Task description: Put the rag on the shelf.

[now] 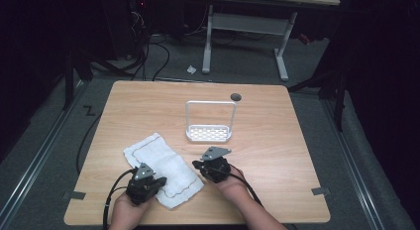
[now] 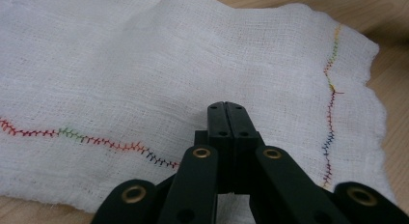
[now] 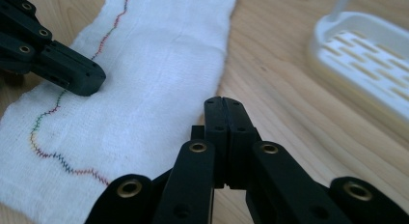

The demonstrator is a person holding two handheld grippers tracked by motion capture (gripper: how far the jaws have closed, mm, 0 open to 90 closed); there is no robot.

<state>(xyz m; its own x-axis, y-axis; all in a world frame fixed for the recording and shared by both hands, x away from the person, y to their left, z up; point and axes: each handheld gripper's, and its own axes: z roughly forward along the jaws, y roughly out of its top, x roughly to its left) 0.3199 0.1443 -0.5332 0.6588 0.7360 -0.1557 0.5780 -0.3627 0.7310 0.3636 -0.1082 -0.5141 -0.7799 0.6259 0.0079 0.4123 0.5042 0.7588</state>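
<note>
Grey carpeted floor [image 1: 317,66] with dark cables and a second white-legged table [image 1: 247,27] lies beyond the wooden desk [image 1: 277,131]. Left gripper [image 1: 159,181], at the near left: jaws pressed together, empty, their tips low over a white cloth [image 1: 163,168] with multicoloured stitching; contact cannot be told. Cloth: spread flat, near centre-left of the desk. Right gripper [image 1: 195,164], near centre: jaws together, empty, at the cloth's right edge. White perforated rack [image 1: 210,134] with a tall wire handle: desk centre, beyond both grippers.
</note>
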